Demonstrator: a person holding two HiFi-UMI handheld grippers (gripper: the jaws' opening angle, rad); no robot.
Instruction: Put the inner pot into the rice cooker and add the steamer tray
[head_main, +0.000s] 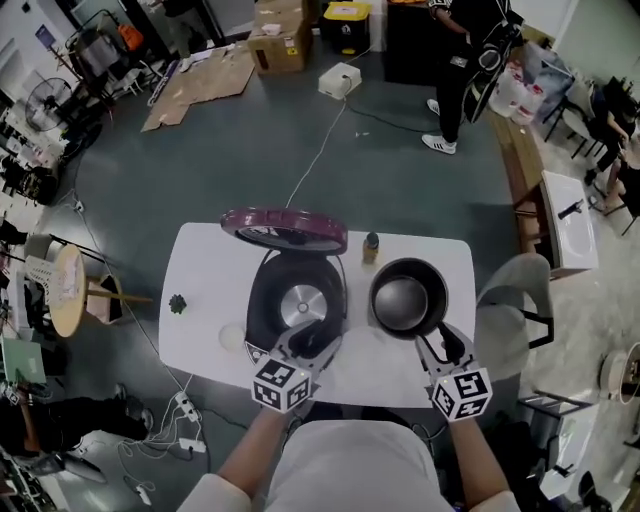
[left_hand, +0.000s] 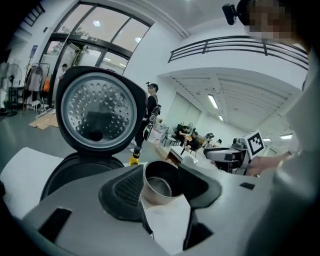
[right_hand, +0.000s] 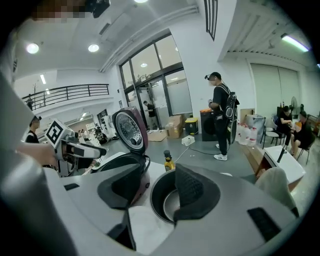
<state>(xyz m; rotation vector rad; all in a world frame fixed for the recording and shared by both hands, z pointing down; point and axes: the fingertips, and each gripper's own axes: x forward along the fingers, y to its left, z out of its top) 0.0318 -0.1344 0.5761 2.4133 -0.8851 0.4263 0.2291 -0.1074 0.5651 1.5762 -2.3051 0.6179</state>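
At the table's near edge both grippers are in play. The left gripper (head_main: 312, 342) hangs just in front of the rice cooker (head_main: 258, 300), its jaws apart with nothing between them. The right gripper (head_main: 440, 345) is at the near rim of the inner pot (head_main: 405, 295), jaws also apart. In the right gripper view one jaw shows over the pot's mouth and the other outside its wall, so the rim seems to lie between them. They are not pressing on it yet.

The pot stands upright on the table (head_main: 210, 270), just right of the cooker and towards the right edge. The cooker sits mid-table with its well empty and its lid (head_main: 285, 230) thrown back towards the far edge. A pale round thing (head_main: 232, 336) lies just left of the cooker; whether it is the steamer tray cannot be told. A small bottle (head_main: 371, 247) stands near the far edge, between cooker and pot.

The step in hand looks like taking hold of the pot. Next, the right jaws should close on the rim, then the pot must be lifted level, moved left and lowered squarely into the well.
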